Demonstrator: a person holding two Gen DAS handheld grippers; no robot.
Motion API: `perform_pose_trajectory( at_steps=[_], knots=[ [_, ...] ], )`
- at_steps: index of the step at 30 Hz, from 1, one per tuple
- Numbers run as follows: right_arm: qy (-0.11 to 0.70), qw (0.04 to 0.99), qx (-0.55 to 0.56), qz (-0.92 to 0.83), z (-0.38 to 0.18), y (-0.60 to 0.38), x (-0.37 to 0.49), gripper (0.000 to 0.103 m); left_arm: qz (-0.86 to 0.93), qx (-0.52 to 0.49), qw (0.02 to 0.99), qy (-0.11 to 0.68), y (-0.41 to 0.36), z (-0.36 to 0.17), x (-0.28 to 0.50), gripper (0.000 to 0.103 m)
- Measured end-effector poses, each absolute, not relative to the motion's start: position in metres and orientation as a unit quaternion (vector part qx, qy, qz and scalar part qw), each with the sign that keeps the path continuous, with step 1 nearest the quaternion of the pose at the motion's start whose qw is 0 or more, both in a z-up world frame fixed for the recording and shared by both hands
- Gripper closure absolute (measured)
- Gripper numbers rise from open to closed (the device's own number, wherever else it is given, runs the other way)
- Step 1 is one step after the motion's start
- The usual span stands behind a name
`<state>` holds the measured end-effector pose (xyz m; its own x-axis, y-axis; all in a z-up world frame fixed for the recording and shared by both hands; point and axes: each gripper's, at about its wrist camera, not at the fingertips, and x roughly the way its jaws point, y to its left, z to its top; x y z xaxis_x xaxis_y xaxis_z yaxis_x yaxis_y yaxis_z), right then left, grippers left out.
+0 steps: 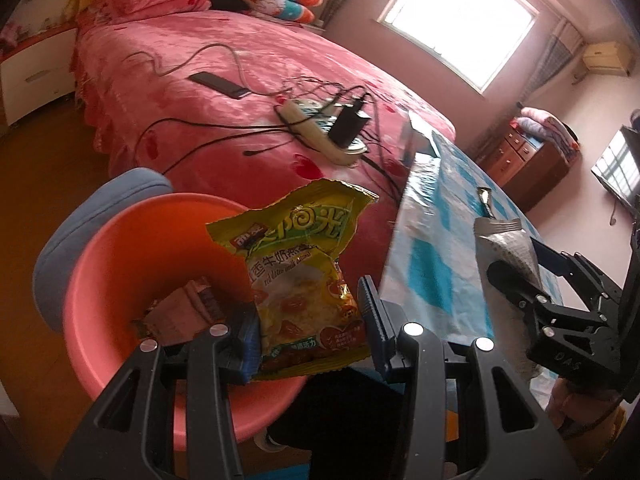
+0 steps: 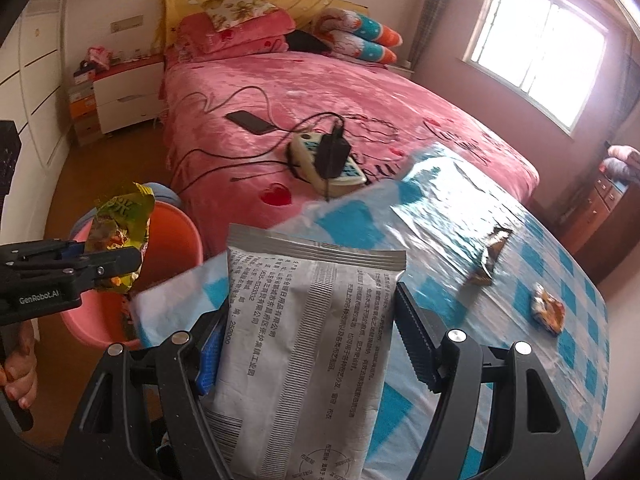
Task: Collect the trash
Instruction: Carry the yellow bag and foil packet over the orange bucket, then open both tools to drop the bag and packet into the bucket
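A: Left gripper [image 1: 312, 320] pointed downward over the pink basin [image 1: 120, 248], jaws narrowed onto the yellow snack packet [image 1: 300, 280], which stood upright between the pads above the basin's near rim.

B: And the right gripper [image 2: 308, 332]?

A: It also tilted down, at the edge of the blue-checked table [image 2: 540, 280]. Its jaws stood fairly wide but clamped the grey printed pouch [image 2: 312, 320], pouch top upward. Fingers of one hand [image 2: 18, 360] showed at the left gripper's handle.

B: Anything unclear?

A: The basin's contents were partly hidden behind the packet; only a brownish scrap [image 1: 188, 308] showed, blurred. The pouch's lower end ran out of frame. Two small wrappers [image 2: 490, 256] and [image 2: 548, 312] lay on the table, their print unreadable.
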<state>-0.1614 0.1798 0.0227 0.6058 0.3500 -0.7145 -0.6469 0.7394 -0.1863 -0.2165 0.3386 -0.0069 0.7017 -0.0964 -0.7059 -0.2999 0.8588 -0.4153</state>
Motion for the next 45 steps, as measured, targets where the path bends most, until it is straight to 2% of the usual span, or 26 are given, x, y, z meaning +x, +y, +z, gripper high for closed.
perform_pose_trajectory(
  at_steps=[20,25,31,40,45],
  knots=[
    [0.344,0.818,-0.228,0.399,0.016,0.274,-0.188,0.030,0.147,-0.294,0.859,0.392,0.404,-0.047,-0.245,0.058],
    [0.359,0.799,-0.219,0.430,0.001,0.294,-0.191,0.027,0.158,-0.304,0.851,0.398,0.412,-0.055,-0.248,0.058],
    [0.383,0.796,-0.192,0.426,-0.017,0.291,-0.187,0.016,0.181,-0.302,0.854,0.384,0.416,-0.055,-0.254,0.031],
    [0.387,0.823,-0.143,0.390,-0.009,0.248,-0.167,0.014,0.187,-0.280,0.867,0.368,0.409,-0.050,-0.249,0.020],
    [0.393,0.830,-0.128,0.374,-0.011,0.226,-0.160,0.014,0.176,-0.262,0.870,0.379,0.397,-0.047,-0.242,0.019]
  ],
)
